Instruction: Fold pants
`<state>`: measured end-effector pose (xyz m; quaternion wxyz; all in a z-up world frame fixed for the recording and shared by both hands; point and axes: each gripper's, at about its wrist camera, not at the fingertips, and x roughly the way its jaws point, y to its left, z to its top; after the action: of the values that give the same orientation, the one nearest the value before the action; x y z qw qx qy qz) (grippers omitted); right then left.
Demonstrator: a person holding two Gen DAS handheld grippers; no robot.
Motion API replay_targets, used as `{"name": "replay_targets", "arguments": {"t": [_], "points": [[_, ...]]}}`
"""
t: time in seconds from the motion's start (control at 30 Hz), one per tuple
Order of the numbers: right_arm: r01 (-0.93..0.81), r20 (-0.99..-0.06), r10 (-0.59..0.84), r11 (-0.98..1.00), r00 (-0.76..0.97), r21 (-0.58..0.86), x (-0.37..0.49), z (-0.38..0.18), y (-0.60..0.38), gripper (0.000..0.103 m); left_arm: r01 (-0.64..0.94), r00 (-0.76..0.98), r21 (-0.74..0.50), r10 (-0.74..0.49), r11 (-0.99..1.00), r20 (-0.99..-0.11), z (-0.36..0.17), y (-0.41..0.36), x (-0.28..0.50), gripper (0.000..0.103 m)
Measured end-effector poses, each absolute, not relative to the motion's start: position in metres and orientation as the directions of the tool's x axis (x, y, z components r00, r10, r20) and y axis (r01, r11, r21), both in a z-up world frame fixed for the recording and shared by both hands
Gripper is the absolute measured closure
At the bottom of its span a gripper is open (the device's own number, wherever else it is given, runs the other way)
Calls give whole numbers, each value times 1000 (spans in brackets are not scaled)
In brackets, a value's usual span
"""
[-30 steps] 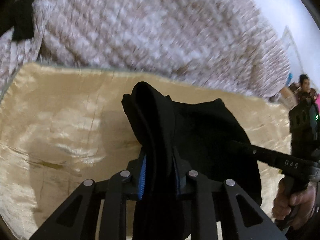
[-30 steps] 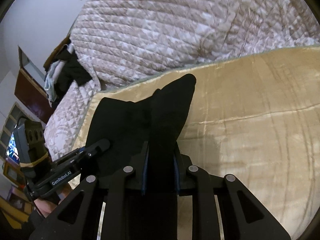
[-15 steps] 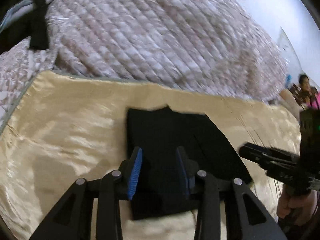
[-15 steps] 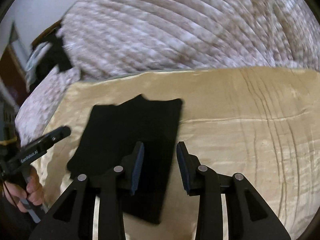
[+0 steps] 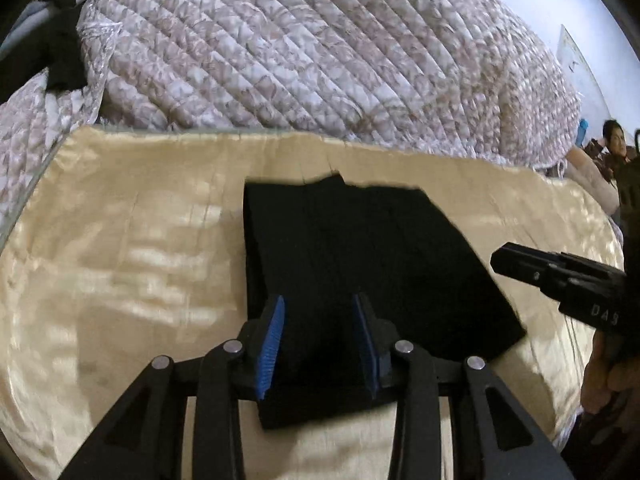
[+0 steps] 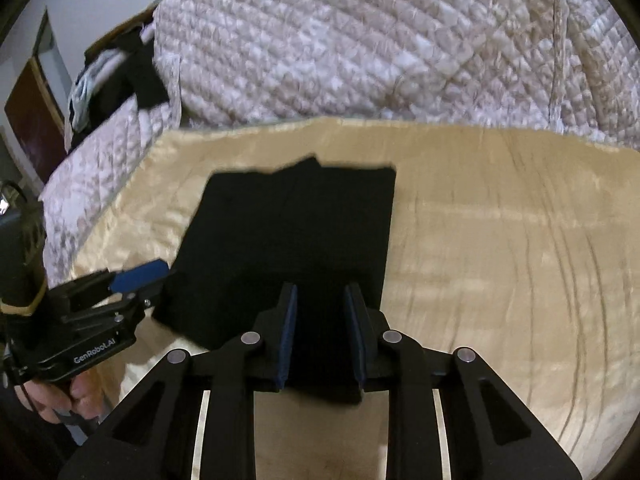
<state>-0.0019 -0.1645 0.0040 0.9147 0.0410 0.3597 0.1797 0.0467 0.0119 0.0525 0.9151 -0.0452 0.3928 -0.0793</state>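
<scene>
Pants [image 5: 360, 264] lie folded into a flat black rectangle on the golden satin cloth [image 5: 120, 264] that covers the near part of the bed. Behind the cloth a quilted blanket [image 5: 300, 52] with a pale brown pattern rises in a big heap.

The left gripper [image 5: 319, 340] hovers over the near edge of the pants. Its jaws stand apart and its blue pads [image 5: 272, 344] do not press on the fabric, so it has let go. The right gripper [image 6: 321, 332] is also above the near edge of the pants, on their right side. Its jaws are closing, but the pads still do not squeeze the fabric; nothing is gripped.

In the left wrist view the right gripper comes in from the right border, held by a hand [image 5: 604, 380]. Some dark clothes [image 6: 132, 72] lie on the far left corner of the bed.
</scene>
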Motion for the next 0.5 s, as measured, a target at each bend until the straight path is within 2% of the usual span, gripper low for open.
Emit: {"name": "replay_targets", "arguments": {"t": [0.17, 0.27, 0.37, 0.47, 0.5], "points": [[-307, -628, 356, 933, 692, 189, 34, 19, -156, 79, 148, 679, -118, -187, 982, -709, 60, 7, 94, 65], [-330, -649, 376, 923, 661, 199, 65, 15, -148, 89, 103, 657, -104, -147, 989, -739, 45, 13, 117, 65], [-323, -674, 367, 926, 642, 196, 92, 6, -143, 89, 87, 618, -130, -155, 988, -771, 27, 18, 130, 64], [-304, -706, 348, 933, 617, 194, 111, -6, -147, 90, 101, 632, -101, -142, 990, -761, 22, 14, 130, 58], [-295, -719, 348, 933, 601, 205, 116, -12, -150, 94, 103, 634, -100, -142, 990, -760, 22, 14, 131, 57]]}}
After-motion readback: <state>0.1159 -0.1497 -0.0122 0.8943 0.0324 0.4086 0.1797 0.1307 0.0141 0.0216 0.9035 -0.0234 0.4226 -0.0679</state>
